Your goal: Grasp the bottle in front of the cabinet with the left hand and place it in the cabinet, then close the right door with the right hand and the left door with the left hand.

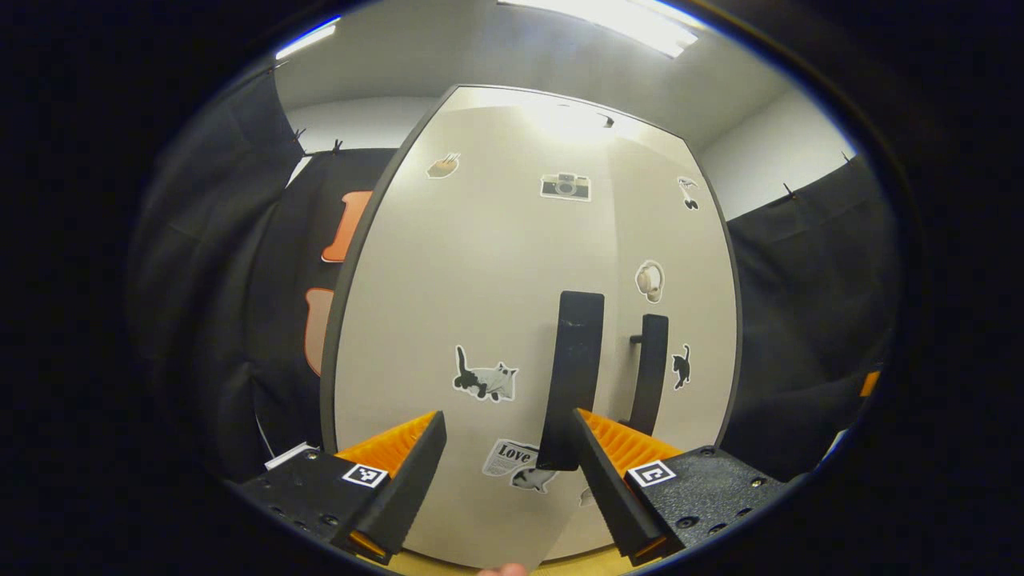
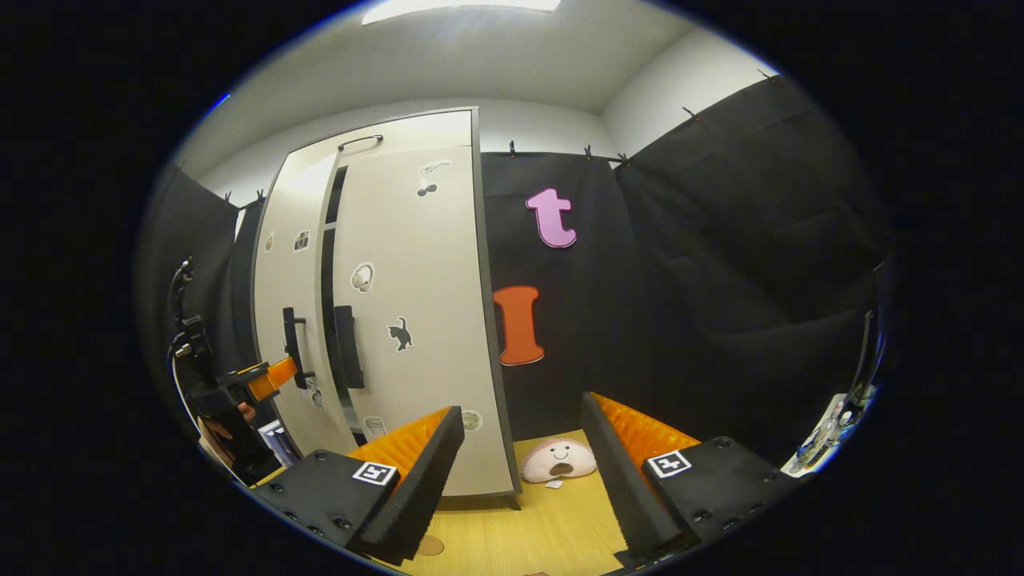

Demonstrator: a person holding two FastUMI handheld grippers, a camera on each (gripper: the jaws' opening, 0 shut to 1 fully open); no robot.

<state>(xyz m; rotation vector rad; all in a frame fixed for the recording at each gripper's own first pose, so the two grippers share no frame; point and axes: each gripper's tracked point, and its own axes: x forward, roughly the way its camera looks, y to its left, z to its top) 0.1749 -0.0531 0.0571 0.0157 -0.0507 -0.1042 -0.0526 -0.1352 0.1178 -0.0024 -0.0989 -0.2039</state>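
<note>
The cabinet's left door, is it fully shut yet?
Not quite. In the right gripper view a dark gap shows between the left door and the right door, with the left gripper at its handle.

left door (image 1: 480, 320) close ahead, handle (image 1: 572, 376) protruding, narrow gap between doors

White ceiling (image 2: 480, 56) — black cloth walls (image 2: 720, 264), wooden floor (image 2: 552, 520).
</note>
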